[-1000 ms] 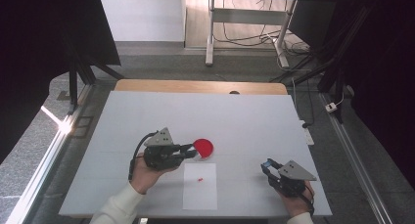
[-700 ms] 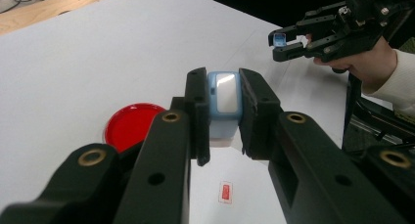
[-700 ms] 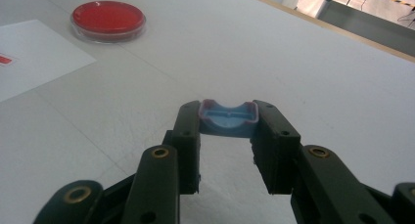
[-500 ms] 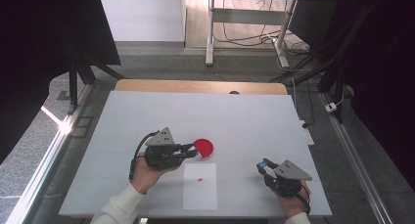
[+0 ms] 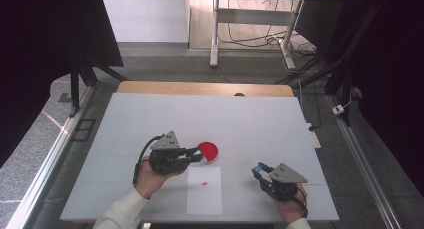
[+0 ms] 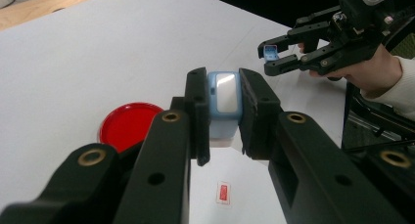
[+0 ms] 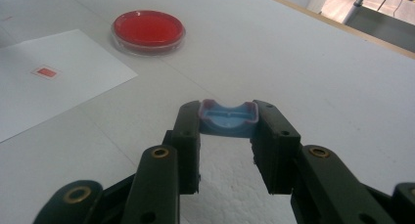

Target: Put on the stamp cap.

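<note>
— Grippers first: what is gripped by each?

— A pale blue case with a small clear window [image 6: 224, 99] is clamped between the jaws of the left gripper [image 5: 196, 155], the pads pressed against its two sides. It is held upright, clear of the table [image 5: 250, 119], as is seen in the left gripper view.

— And the right gripper?

— A small blue cap-like piece [image 7: 228, 117] is pinched at the very tips of the right gripper [image 5: 258, 170]. The jaws are closed onto it from both sides, and the hollow side of the piece is turned upward in the right gripper view. The same piece is seen as a blue speck at the jaw tips in the high view [image 5: 259, 166].

— Where are the two placed against each other?

— They are kept well apart. The left gripper is held near the middle of the table's near half, the right gripper off toward the near right corner, its tips pointed toward the left one.

— What else is laid out?

— A red round dish [image 5: 207, 151] is set on the table just beside the left gripper's jaws. A white sheet of paper [image 5: 205, 196] is laid between the two hands, and a small red tag [image 5: 204, 182] is lying on its upper part.
</note>
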